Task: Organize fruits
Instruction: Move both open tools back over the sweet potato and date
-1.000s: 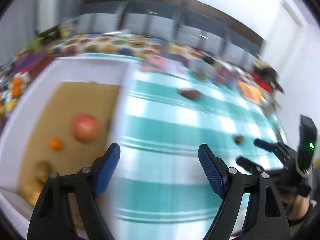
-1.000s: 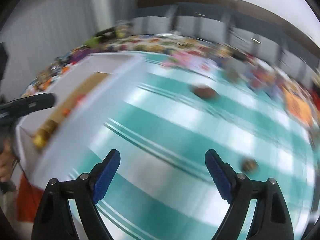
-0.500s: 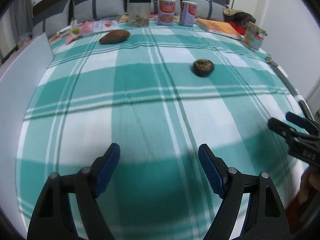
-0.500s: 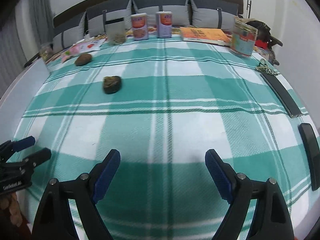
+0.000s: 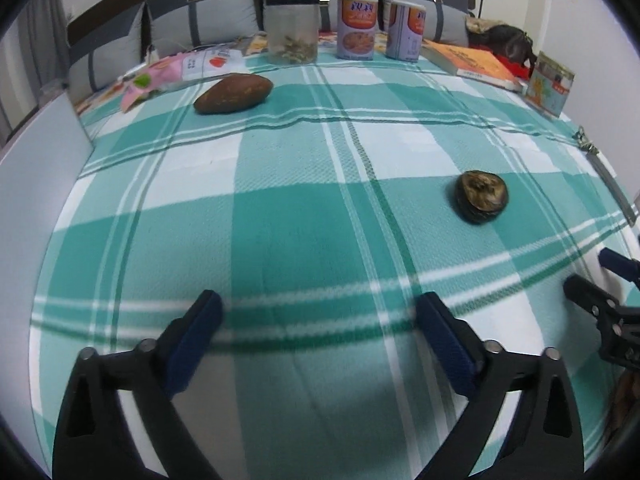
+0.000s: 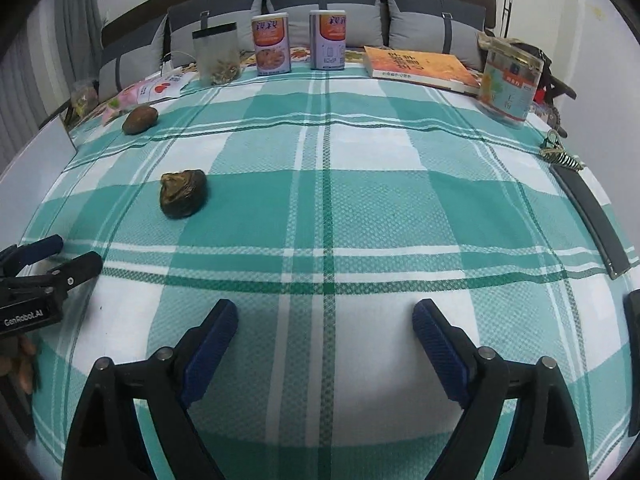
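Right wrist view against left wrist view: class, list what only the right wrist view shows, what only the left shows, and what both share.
Only the right wrist view: the long black strap along the cloth's right edge, and the person's fingers under the left gripper.

Only the left wrist view: the right gripper seen from outside, at the right edge.

Both: the green checked cloth, the elongated brown fruit, the dark wrinkled fruit, two printed cans, the clear jar and the orange book. Both grippers' jaws are opening, nothing between them.

Left view: right gripper [image 5: 600, 276] half cut off at the edge; can [image 5: 357, 26] labels too small to read.
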The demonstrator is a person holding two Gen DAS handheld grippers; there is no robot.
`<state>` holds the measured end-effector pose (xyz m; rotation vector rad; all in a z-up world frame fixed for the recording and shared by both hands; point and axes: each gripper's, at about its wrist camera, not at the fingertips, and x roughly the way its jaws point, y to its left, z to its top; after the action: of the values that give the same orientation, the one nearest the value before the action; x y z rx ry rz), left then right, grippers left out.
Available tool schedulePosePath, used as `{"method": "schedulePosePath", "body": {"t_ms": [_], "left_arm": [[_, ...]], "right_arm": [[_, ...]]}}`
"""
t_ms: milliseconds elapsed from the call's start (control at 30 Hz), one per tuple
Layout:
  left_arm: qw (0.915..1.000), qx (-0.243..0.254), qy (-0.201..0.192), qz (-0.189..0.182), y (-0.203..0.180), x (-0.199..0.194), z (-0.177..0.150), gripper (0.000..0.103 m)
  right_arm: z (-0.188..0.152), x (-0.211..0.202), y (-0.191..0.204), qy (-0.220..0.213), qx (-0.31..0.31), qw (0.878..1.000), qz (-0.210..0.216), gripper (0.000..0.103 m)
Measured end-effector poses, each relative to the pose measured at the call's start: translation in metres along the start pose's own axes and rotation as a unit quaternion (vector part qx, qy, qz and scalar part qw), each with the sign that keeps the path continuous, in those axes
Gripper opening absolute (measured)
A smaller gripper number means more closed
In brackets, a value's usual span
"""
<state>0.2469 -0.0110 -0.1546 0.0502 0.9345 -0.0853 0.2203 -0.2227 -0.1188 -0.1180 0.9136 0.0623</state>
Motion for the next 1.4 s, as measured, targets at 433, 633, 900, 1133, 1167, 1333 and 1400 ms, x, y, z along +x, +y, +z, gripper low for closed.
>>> {"method": "schedulePosePath", "body": {"t_ms": [433,633,900,1133,1167,1333,1400], "left_arm": [[1.0000,-0.001,0.000,-0.001,0.0004,0.0021,0.0015,0.103],[1.0000,-0.001,0.000,-0.001,0.0001,0.0021,0.0015,0.103],[1.0000,-0.001,0.000,-0.001,0.0000,0.0020,0.0015,0.103],[1.0000,0.000,0.000,-0.002,0.0001,0.0019,0.0015,0.103],[1.0000,0.000,0.000,-0.002,0.0001,0.0018,0.0014,0.103],[1.0000,0.000,0.000,-0.001,0.0000,0.0019,0.0015,0.103],[1.0000,0.000,0.000,-0.002,0.0000,0.0020,0.0016,0.103]], "right_arm": [[0.0003,0.0052,0.0056,0.010,-0.012,1.000,0.002,0.103],[0.0002,0.0056,0.0058,0.010,-0.012,1.000,0.002,0.103],[0.0001,0.0056,0.0056,0.010,-0.012,1.000,0.002,0.103],[0.0001,0.0055,0.0056,0.010,-0.012,1.000,0.001,0.103],[0.0001,0.0055,0.0056,0.010,-0.012,1.000,0.001,0.103],[0.0002,0.0055,0.0056,0.010,-0.012,1.000,0.001,0.103],[0.0002,0.0054,0.0056,0.010,-0.012,1.000,0.001,0.103]]}}
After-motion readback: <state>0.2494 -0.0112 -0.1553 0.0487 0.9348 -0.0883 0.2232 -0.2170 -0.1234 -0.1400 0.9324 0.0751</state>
